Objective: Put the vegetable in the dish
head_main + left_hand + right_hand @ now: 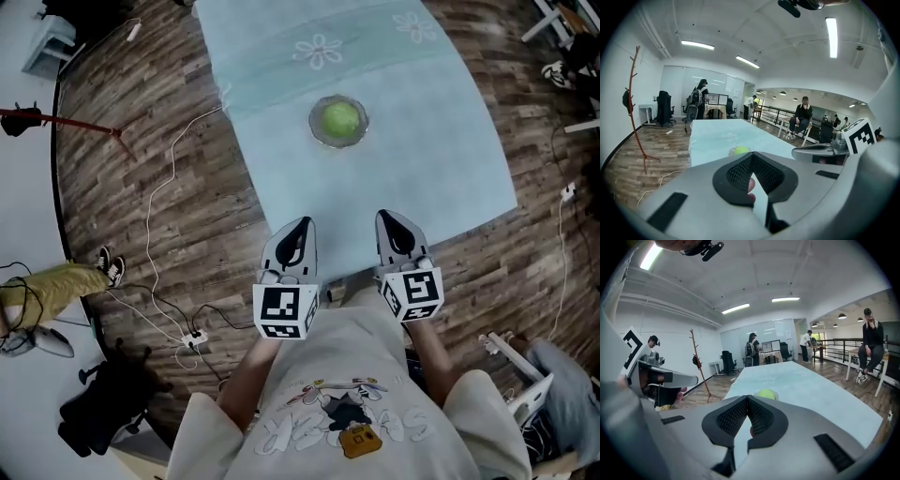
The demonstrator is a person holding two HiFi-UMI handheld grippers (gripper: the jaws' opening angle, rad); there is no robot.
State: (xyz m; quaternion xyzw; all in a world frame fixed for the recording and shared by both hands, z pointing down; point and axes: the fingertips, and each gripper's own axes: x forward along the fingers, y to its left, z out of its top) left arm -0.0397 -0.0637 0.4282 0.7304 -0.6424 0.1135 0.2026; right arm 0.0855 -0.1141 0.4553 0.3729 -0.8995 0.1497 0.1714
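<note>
Green vegetable already in glass dish, mid-width on counter, well in from near edge. Left claw, right claw: both pinched together, empty, side by side over near edge, well apart from dish. Probably rest pose, nothing left to carry.

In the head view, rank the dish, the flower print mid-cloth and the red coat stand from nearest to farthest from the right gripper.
Measured from the right gripper:
1. The dish, ahead and slightly left, on the cloth.
2. The flower print, beyond the dish.
3. The red coat stand, off the table, far to the left.
</note>
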